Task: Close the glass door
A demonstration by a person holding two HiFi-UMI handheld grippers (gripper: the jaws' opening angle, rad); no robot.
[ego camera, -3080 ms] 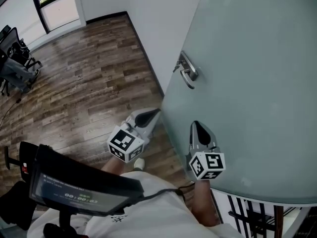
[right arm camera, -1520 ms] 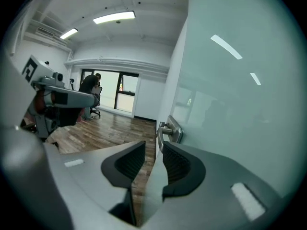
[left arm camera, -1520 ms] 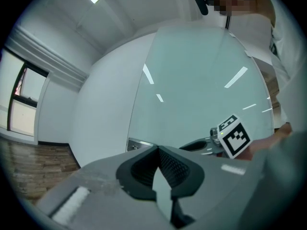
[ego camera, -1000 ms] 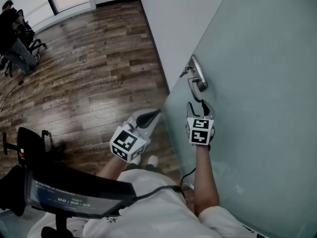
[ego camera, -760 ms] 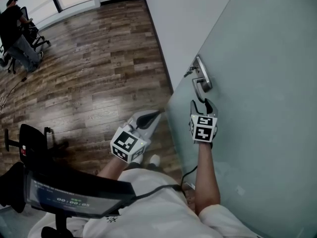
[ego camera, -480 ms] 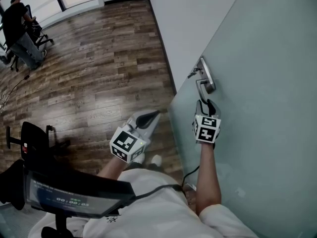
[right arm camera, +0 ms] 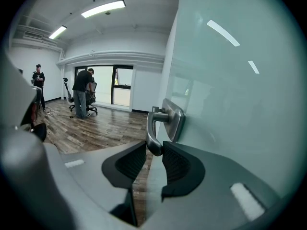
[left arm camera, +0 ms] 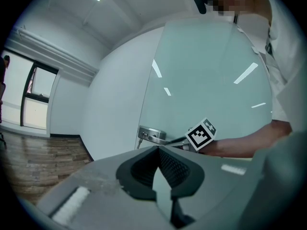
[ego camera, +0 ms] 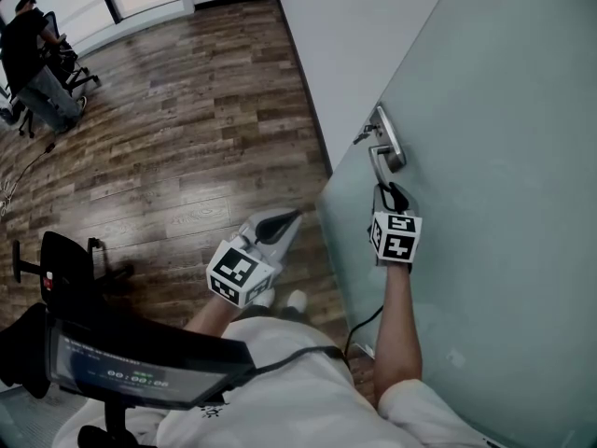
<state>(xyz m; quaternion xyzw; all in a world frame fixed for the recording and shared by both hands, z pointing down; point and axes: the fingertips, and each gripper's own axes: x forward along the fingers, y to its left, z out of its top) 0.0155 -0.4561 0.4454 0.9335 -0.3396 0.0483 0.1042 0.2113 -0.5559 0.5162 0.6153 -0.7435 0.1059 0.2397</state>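
While the frosted glass door (ego camera: 504, 157) stands angled out from the white wall (ego camera: 345, 45), over the wooden floor (ego camera: 187, 138), we have our right gripper (ego camera: 389, 192) up against its metal lever handle (ego camera: 381, 157). From the right gripper view, its jaws have just been closing and now pinch the curved free end of the lever between their ribbed pads (right arm camera: 175, 164), right at the tips; the lever's other end runs into a metal backplate (right arm camera: 173, 119) fixed near the door's edge. Our right forearm (ego camera: 399, 334) lies along the glass below the gripper. Our left gripper (ego camera: 291, 218) hangs low beside the door's bottom edge, apart from the glass as far as we can tell, with its jaws brought together and nothing between them. Its own view looks across at the handle and the right gripper's marker cube (left arm camera: 201, 134). Far across the room, a person in dark clothes (ego camera: 33, 59) stands by some office chairs (ego camera: 70, 63).
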